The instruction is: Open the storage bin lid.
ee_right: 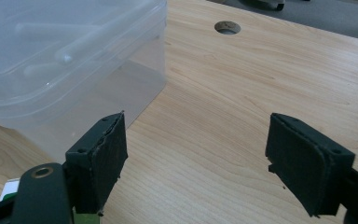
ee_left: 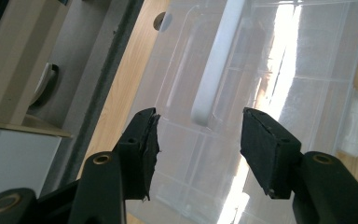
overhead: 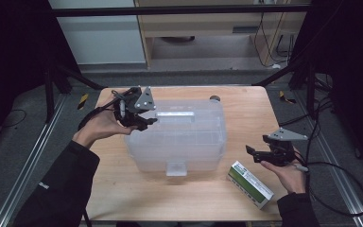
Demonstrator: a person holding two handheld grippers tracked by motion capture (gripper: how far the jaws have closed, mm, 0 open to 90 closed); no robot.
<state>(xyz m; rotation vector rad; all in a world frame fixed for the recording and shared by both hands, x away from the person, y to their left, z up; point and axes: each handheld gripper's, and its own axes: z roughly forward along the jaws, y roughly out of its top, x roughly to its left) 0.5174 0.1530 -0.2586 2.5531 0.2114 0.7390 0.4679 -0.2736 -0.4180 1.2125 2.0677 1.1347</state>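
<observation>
Clear lidded plastic storage box [overhead: 177, 137] sat shut mid-surface, so we judged our work barely begun: our left gripper [overhead: 144, 120] hovered wide-jawed over its white handle [ee_left: 214, 70], our right gripper [overhead: 260, 152] wide and empty beside the green-and-white carton [overhead: 250, 184].

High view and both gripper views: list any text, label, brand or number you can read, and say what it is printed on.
No text can be read.
Green and white box, on the table near the right gripper: printing on its top face, too small and blurred to read.
Clear plastic storage box: no lettering visible on lid or walls.
Sleeve of the left arm: a small pale mark, unreadable.
</observation>
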